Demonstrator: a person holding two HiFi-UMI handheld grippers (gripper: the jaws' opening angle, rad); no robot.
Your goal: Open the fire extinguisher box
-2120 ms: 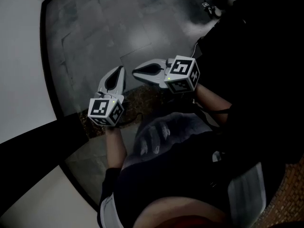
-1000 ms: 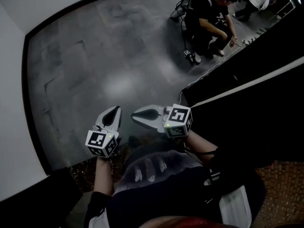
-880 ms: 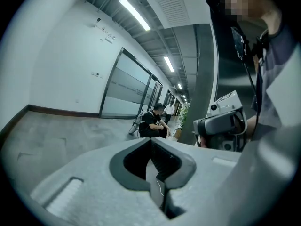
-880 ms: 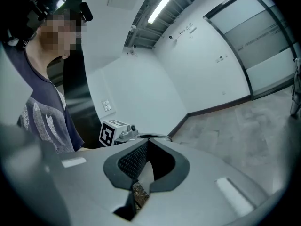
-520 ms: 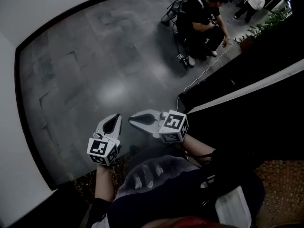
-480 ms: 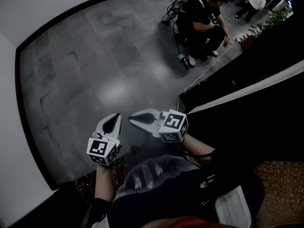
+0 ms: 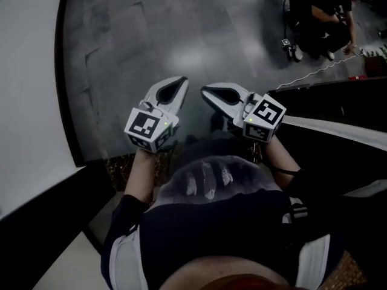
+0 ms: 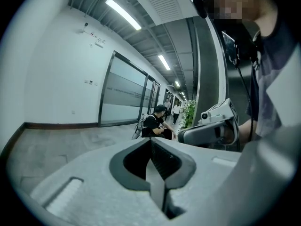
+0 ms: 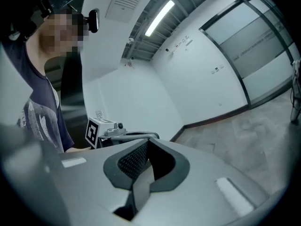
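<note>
No fire extinguisher box shows in any view. In the head view my left gripper [image 7: 179,81] and my right gripper [image 7: 205,91] are held side by side in front of my chest, above a grey tiled floor [image 7: 139,41]. Both point away from me, and neither holds anything. In the left gripper view the left gripper [image 8: 151,143] has its jaws pressed together, with the right gripper [image 8: 207,128] beside it. In the right gripper view the right gripper [image 9: 147,144] is likewise shut, and the left gripper [image 9: 123,134] with its marker cube lies to its left.
A white wall [image 7: 24,71] with a dark baseboard [image 7: 63,89] runs along the left. A person [image 7: 320,17] crouches at the far right near a white cable [image 7: 314,74]. A dark wall [image 7: 338,107] stands at the right. Glass partitions [image 8: 120,95] and plants [image 8: 189,111] line the corridor.
The head view has swung left: the crouching person has slid to the top right corner and the white wall fills more of the left. Both grippers stay shut and side by side.
</note>
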